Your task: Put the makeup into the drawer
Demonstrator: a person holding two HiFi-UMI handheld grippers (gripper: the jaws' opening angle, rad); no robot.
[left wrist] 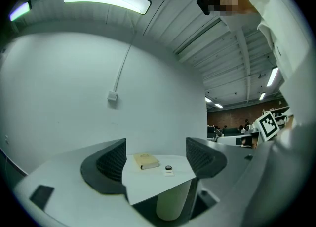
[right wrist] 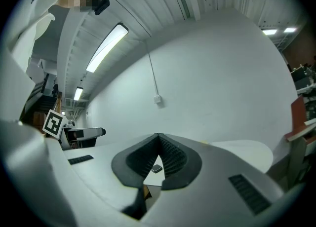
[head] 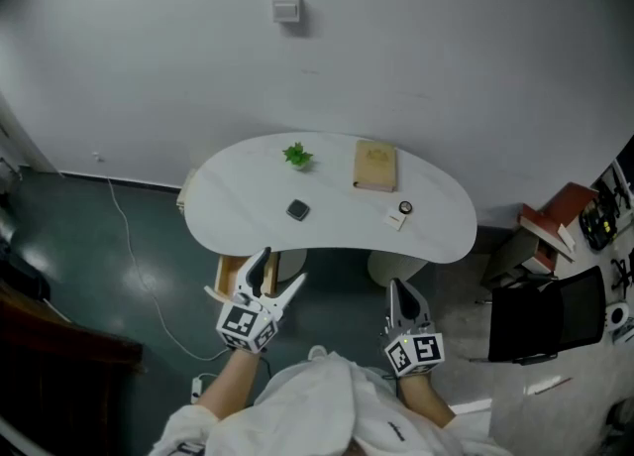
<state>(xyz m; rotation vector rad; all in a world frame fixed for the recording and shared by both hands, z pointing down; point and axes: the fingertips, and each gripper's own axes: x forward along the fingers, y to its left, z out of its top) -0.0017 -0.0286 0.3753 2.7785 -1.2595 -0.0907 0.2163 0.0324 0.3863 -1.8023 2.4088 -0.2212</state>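
Note:
A dark square makeup compact (head: pixel 298 210) lies near the middle of the white kidney-shaped table (head: pixel 238 226). It also shows small between the right jaws, as the compact (right wrist: pixel 156 168). A small round black item on a white card (head: pixel 400 212) lies to its right, seen too as the item (left wrist: pixel 169 170). A wooden drawer (head: pixel 234 276) stands pulled out under the table's front left. My left gripper (head: pixel 277 279) hangs open just in front of the drawer, its jaws wide apart around nothing (left wrist: pixel 155 148). My right gripper (head: pixel 404 297) is shut and empty below the table's front edge (right wrist: pixel 158 139).
A tan book (head: pixel 375 166) and a small green plant (head: pixel 297 156) sit at the table's back. The table's white pedestal (head: pixel 394 268) stands behind the right gripper. Black equipment (head: pixel 547 317) and a red box (head: pixel 563 208) crowd the right. A white cable (head: pixel 139 264) trails over the floor.

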